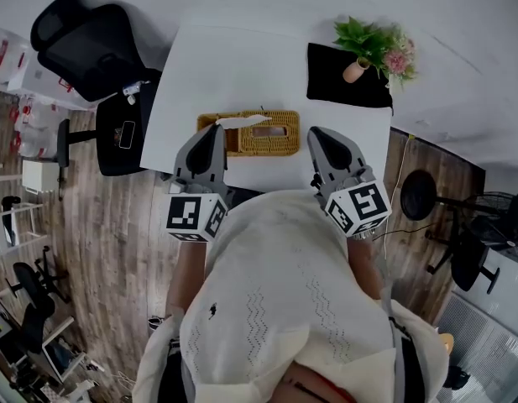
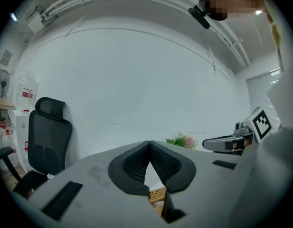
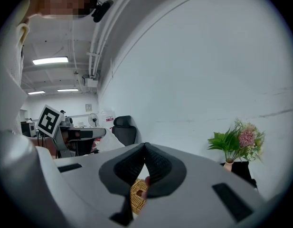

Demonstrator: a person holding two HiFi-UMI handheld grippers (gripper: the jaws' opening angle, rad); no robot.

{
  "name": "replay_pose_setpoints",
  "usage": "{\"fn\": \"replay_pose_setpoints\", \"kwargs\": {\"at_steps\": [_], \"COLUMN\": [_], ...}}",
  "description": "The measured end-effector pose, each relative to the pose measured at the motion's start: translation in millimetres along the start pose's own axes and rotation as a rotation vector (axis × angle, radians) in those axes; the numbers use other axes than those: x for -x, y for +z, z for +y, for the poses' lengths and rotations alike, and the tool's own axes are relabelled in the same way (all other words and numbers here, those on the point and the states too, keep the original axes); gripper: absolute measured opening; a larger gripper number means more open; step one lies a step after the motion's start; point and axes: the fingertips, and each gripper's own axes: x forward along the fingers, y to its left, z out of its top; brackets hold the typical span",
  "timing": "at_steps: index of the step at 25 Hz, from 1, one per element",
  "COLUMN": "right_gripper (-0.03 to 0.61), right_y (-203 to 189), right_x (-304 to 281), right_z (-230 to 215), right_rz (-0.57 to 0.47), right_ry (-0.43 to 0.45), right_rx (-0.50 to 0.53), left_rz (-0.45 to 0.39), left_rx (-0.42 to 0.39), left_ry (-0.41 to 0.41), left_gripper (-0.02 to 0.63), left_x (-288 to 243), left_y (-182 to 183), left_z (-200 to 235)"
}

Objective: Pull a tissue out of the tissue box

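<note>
A woven tan tissue box (image 1: pixel 263 134) lies on the white table (image 1: pixel 233 65) near its front edge. A white tissue (image 1: pixel 242 121) sticks out of its top at the left. My left gripper (image 1: pixel 215 129) hovers just left of the box, jaws shut with nothing in them. My right gripper (image 1: pixel 316 132) hangs just right of the box, also shut and empty. In the left gripper view, the left gripper (image 2: pixel 149 143) has its tips pressed together, and a bit of the box (image 2: pixel 158 194) shows below. In the right gripper view, the right gripper (image 3: pixel 145 145) is likewise closed over the box (image 3: pixel 138 193).
A black mat (image 1: pixel 334 86) with a small flower vase (image 1: pixel 356 70) lies at the table's back right. A black office chair (image 1: pixel 86 49) stands left of the table. A floor fan (image 1: pixel 418 196) stands to the right. The person's torso fills the foreground.
</note>
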Motion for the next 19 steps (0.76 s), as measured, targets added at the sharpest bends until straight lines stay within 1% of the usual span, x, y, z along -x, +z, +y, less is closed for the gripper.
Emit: {"fn": "replay_pose_setpoints", "kwargs": {"at_steps": [4, 19], "right_gripper": [0.002, 0.0], "right_y": [-0.1, -9.2], "right_x": [-1.6, -2.1], "right_z": [-0.6, -2.1], "right_rz": [0.003, 0.034], "right_ry": [-0.006, -0.006], "right_rx": [0.004, 0.023], "left_rz": [-0.005, 0.019], "left_rx": [0.001, 0.0], "left_ry": [0.001, 0.002], "left_gripper": [0.012, 0.012], "left_x": [0.6, -2.4], "left_y": [0.9, -6.9], "left_z": [1.8, 0.8]}}
